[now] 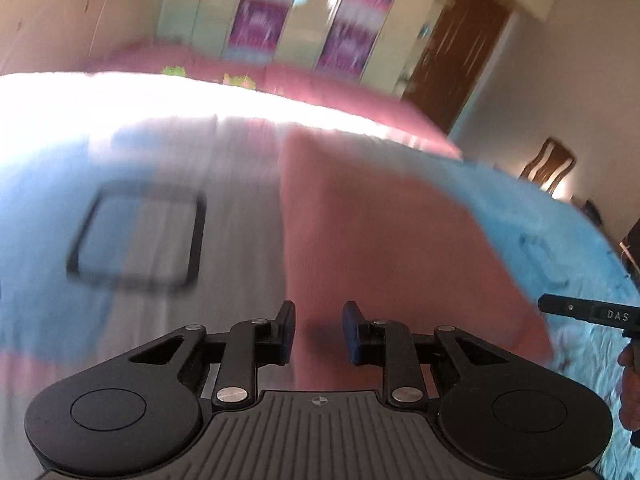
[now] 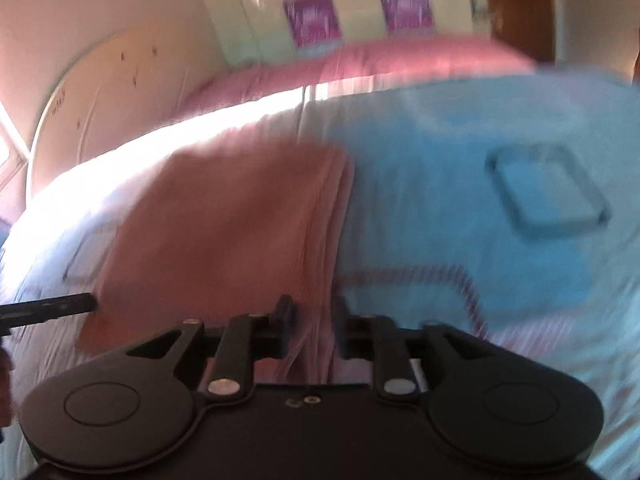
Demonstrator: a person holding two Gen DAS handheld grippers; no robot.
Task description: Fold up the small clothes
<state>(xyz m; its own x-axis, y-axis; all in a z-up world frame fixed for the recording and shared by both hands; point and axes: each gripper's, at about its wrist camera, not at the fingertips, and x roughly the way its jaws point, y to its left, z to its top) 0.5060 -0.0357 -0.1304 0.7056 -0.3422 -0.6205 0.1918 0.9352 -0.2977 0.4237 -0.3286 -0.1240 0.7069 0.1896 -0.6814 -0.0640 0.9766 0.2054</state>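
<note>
A pink cloth (image 1: 380,240) (image 2: 224,232) lies folded on the light blue bedspread (image 1: 520,220) (image 2: 420,184); both views are blurred. My left gripper (image 1: 319,332) sits over the cloth's near left edge. Its jaws are a little apart, and the flat cloth shows in the gap. Its finger (image 2: 60,306) reaches the cloth's left side in the right wrist view. My right gripper (image 2: 313,320) is at the cloth's near right edge, where the stacked folds bunch up between its jaws. Its finger (image 1: 580,312) shows at the cloth's right side in the left wrist view.
The bedspread carries a dark square outline (image 1: 136,236) (image 2: 548,196). A pink blanket (image 1: 320,84) (image 2: 400,60) covers the far part of the bed. Beyond it stand a wardrobe, a brown door (image 1: 460,48) and a wooden chair (image 1: 550,164). A hand (image 1: 630,380) holds the right gripper.
</note>
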